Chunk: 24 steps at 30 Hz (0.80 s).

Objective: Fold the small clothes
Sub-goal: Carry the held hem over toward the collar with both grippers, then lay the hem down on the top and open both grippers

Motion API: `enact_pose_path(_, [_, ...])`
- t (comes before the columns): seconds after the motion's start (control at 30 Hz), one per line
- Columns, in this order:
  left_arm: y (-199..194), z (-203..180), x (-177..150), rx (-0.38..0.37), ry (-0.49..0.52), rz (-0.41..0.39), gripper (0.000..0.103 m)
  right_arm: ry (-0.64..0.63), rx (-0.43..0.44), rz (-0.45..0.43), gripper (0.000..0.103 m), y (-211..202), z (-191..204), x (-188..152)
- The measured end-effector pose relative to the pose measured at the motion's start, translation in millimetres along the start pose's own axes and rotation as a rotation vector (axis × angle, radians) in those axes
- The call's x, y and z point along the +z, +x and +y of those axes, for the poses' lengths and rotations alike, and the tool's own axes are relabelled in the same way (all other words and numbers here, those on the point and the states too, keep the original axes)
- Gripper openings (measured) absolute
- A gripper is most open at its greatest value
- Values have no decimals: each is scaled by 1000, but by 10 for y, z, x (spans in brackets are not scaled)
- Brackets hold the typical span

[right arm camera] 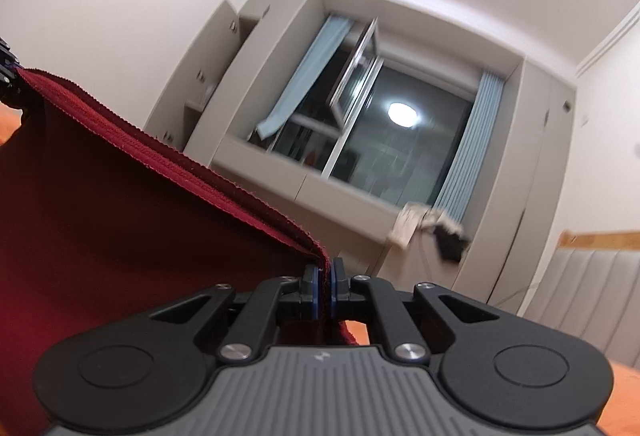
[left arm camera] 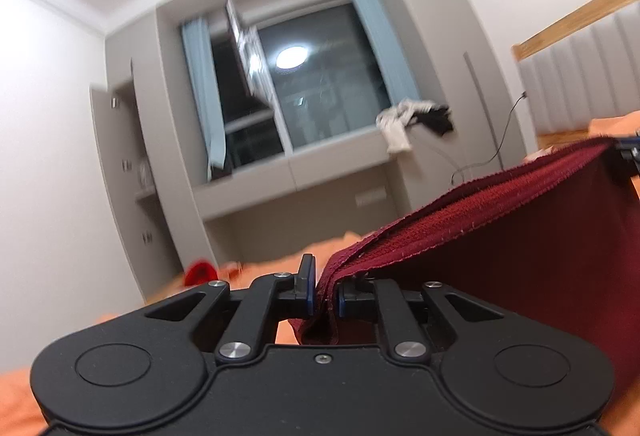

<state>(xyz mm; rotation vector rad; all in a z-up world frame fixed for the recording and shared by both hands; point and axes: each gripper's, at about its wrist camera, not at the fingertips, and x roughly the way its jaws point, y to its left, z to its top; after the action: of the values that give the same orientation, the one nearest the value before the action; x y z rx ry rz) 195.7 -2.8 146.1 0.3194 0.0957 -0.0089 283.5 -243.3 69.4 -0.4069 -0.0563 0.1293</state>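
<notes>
A dark red garment [left arm camera: 520, 236] with a ribbed waistband hangs stretched in the air between my two grippers, above an orange bed sheet [left arm camera: 260, 272]. My left gripper [left arm camera: 324, 290] is shut on one end of the waistband. My right gripper [right arm camera: 325, 286] is shut on the other end of the garment [right arm camera: 120, 204]. The right gripper also shows at the far right of the left wrist view [left arm camera: 628, 152], and the left gripper at the far left of the right wrist view [right arm camera: 6, 76]. The garment's lower part is hidden.
A small red item [left arm camera: 200, 272] lies on the sheet at the far side. Beyond are a window [left arm camera: 312, 84], grey cabinets, and white and black clothes [left arm camera: 416, 120] on the sill. A padded headboard [left arm camera: 580, 76] stands at the right.
</notes>
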Motion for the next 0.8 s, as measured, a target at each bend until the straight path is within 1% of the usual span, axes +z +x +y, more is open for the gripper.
enact_pose_path(0.1, [445,-16,-72,4,-29,70,13,14,26,61,6,388,48,-166])
enact_pose_path(0.17, [709,-15,-168,10,-40,110,13,24,47,96,6,589,95,-299])
enact_pose_path(0.23, [935,16,-277,12,-71,156,15,22,61,126,6,730,149,-416])
enact_pose_path(0.4, [1447,159,-630,7,-194,289,21,-11,96,208,7,996,302,-614])
enact_pose_path(0.47, [1588,204,-785,0,-218,360,21,-3,108,237,7,1052,340,-663])
enact_pose_path(0.53, [1675,276,-887,-13,-274,400,28,-5,112,251,8,1082,364,-708])
enact_pose_path(0.6, [1717,358,-997,-7,-323,433,33,-8,110,265,12,1090,381,-741])
enact_pose_path(0.63, [1738,388,-1031,5,-335,442,33,-6,107,272,19,1086,382,-767])
enact_pose_path(0.67, [1756,429,-1061,14,-356,449,34,-1,102,281,30,1086,375,-792])
enact_pose_path(0.7, [1761,464,-1090,17,-381,455,40,6,96,289,35,1086,370,-803])
enact_pose_path(0.73, [1743,486,-1116,19,-407,455,49,17,94,296,41,1066,352,-830])
enact_pose_path(0.77, [1704,516,-1134,22,-433,447,55,29,95,302,46,1032,334,-852])
enact_pose_path(0.8, [1686,558,-1137,26,-454,436,63,40,94,309,49,1013,308,-869])
